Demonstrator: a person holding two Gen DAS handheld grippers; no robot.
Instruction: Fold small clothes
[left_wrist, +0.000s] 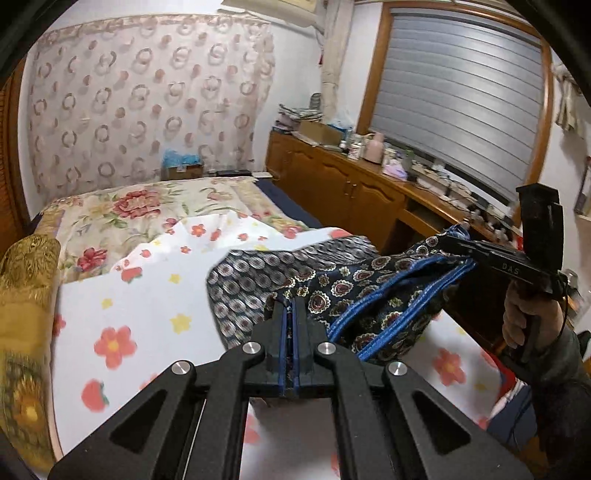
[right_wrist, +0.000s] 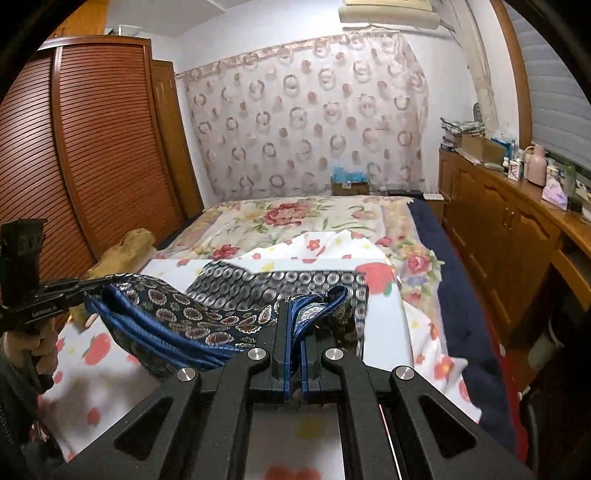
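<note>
A small dark navy patterned garment (left_wrist: 373, 295) with blue waistband trim hangs stretched in the air between my two grippers, above the bed. My left gripper (left_wrist: 291, 306) is shut on one end of its waistband. My right gripper (right_wrist: 294, 314) is shut on the other end; it also shows in the left wrist view (left_wrist: 465, 243), and the left gripper shows in the right wrist view (right_wrist: 99, 282). The garment (right_wrist: 177, 317) sags in the middle. A second grey patterned garment (left_wrist: 251, 280) lies flat on the white flowered sheet (left_wrist: 147, 302) beneath; it shows in the right wrist view (right_wrist: 280, 277).
The bed carries a rose-patterned cover (right_wrist: 295, 218) at the far end and a yellow pillow (left_wrist: 26, 273) at the left. A wooden sideboard (left_wrist: 354, 184) with clutter runs along the right. A slatted wardrobe (right_wrist: 81, 147) stands at the left. A curtain (right_wrist: 306, 122) hangs behind.
</note>
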